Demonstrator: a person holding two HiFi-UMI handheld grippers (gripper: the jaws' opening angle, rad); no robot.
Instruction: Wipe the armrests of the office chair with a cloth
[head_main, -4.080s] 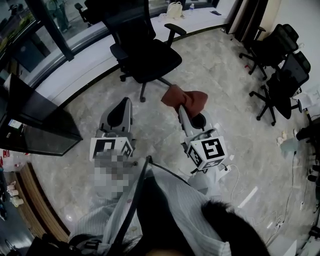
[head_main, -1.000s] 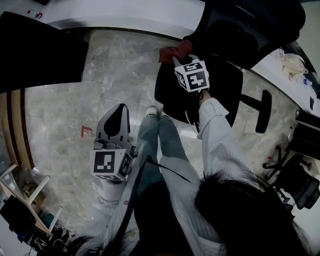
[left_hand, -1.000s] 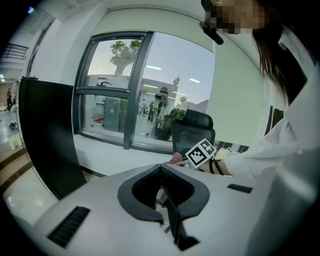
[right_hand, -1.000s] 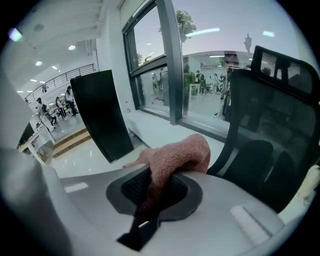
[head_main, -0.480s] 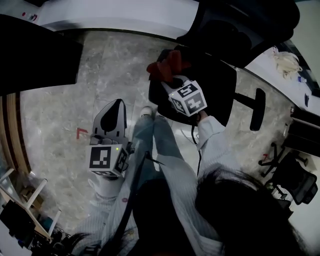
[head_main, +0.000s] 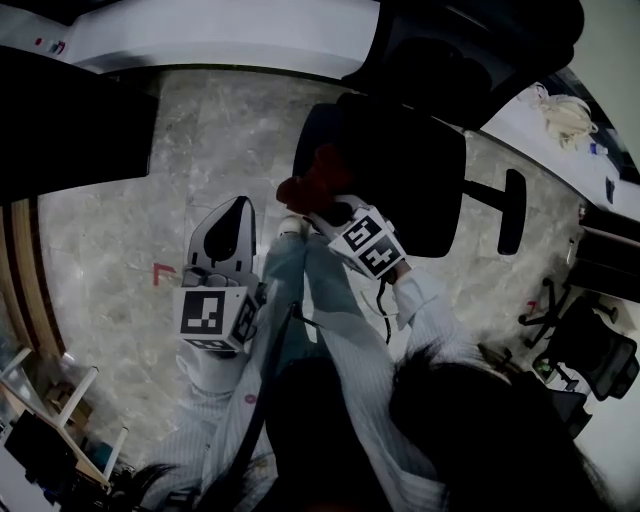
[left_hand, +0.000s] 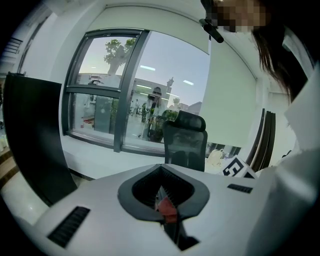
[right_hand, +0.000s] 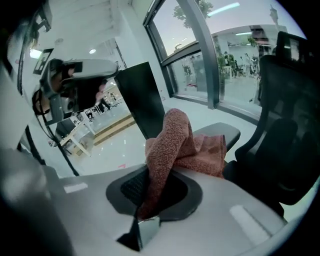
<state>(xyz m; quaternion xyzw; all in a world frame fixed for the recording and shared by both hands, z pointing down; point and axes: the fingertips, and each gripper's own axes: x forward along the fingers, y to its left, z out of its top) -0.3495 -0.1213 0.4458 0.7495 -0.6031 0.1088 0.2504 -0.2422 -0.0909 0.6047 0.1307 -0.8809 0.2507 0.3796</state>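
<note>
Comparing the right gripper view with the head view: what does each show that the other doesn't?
Only the right gripper view: the right claw clamped on the red cloth, armrest pad just behind it. Only the head view: the left claw held aside over the floor, and the chair's other armrest. Both: the cloth and black chair.

Rough nubby cloth (right_hand: 170, 145), glossy stone floor (head_main: 230, 140)
</note>
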